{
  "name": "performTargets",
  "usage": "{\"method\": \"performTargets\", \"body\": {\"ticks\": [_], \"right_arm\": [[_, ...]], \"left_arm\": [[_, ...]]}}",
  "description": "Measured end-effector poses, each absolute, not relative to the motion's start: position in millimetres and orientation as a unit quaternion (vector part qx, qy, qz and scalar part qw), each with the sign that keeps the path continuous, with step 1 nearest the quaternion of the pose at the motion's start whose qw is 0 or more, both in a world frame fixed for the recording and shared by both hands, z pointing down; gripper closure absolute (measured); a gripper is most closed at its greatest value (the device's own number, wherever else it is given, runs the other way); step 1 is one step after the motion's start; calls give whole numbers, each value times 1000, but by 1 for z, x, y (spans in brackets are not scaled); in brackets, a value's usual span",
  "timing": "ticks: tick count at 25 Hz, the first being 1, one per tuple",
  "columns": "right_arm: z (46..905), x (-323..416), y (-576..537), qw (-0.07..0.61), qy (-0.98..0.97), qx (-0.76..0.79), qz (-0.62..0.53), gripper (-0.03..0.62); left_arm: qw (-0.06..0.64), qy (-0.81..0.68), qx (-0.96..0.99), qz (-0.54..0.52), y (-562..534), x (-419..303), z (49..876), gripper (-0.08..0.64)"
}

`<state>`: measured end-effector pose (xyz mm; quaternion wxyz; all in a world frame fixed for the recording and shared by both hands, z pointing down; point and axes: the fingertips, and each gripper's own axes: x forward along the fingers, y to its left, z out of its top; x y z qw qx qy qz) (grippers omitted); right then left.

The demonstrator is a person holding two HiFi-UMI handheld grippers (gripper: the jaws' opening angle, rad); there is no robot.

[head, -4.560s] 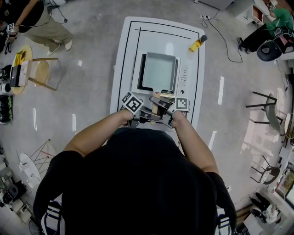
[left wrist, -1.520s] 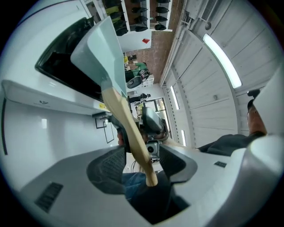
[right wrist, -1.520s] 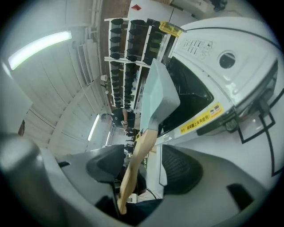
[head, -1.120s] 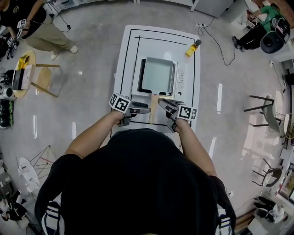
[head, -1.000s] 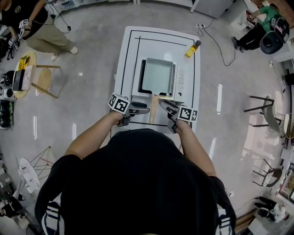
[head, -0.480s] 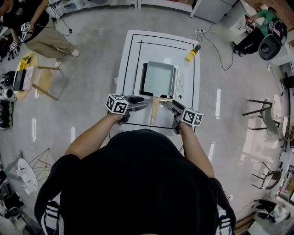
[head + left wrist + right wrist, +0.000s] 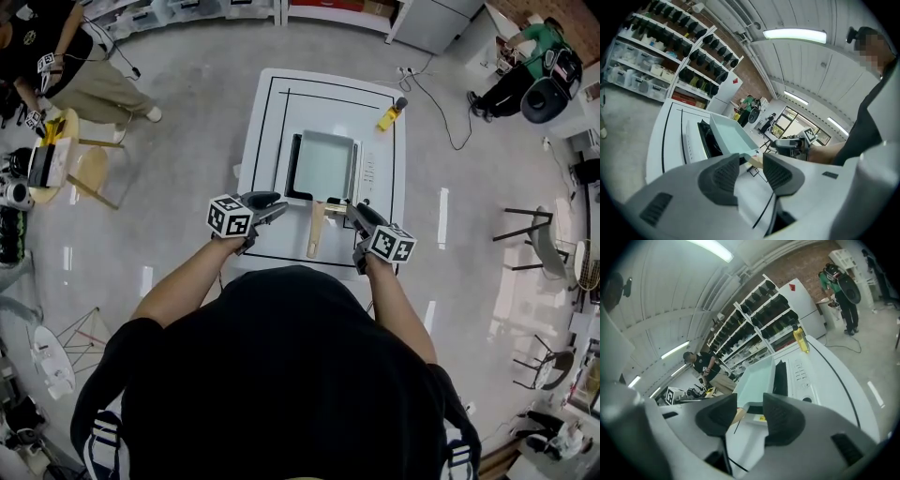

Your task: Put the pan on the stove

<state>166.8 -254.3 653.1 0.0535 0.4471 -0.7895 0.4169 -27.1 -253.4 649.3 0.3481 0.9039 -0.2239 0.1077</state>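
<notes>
Sitting on the stove: the pale green square pan (image 7: 325,167) rests on the white stove (image 7: 368,173), which stands mid-way along the white table (image 7: 267,103).
Pan handle: the wooden handle (image 7: 315,230) sticks out past the stove's near edge toward the person, its end over the table top.
Left gripper: the left gripper (image 7: 274,205) hovers just left of the handle, near it but apart, its tips aimed across toward it.
Left jaws: they have just been closing and stand a little apart with nothing between them. In the left gripper view the pan's near corner and a sliver of handle show beyond the tips, clear of the pads (image 7: 725,174).
Right gripper: the right gripper (image 7: 356,212) hangs just right of the handle, by the stove's near right corner, and is not touching it.
Right jaws: these too have just been closing and stand partly apart with an empty gap. The pan lies ahead of the pads (image 7: 783,417), untouched.
Pan against fingers: the handle lies between the two grippers and neither holds it.
Yellow bottle: the yellow bottle (image 7: 387,116) lies near the table's far right corner, well apart from both grippers.
</notes>
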Motion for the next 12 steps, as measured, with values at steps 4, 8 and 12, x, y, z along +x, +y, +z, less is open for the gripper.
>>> {"method": "performTargets", "body": {"ticks": [4, 8, 12], "right_arm": [[651, 174, -256, 57, -787, 462, 404, 429], [649, 176, -256, 61, -785, 472, 396, 443], [648, 177, -255, 66, -786, 478, 385, 454]], "left_arm": [[338, -229, 906, 110, -253, -30, 649, 402], [330, -239, 907, 106, -255, -34, 646, 411], [320, -252, 907, 108, -256, -39, 646, 425]]}}
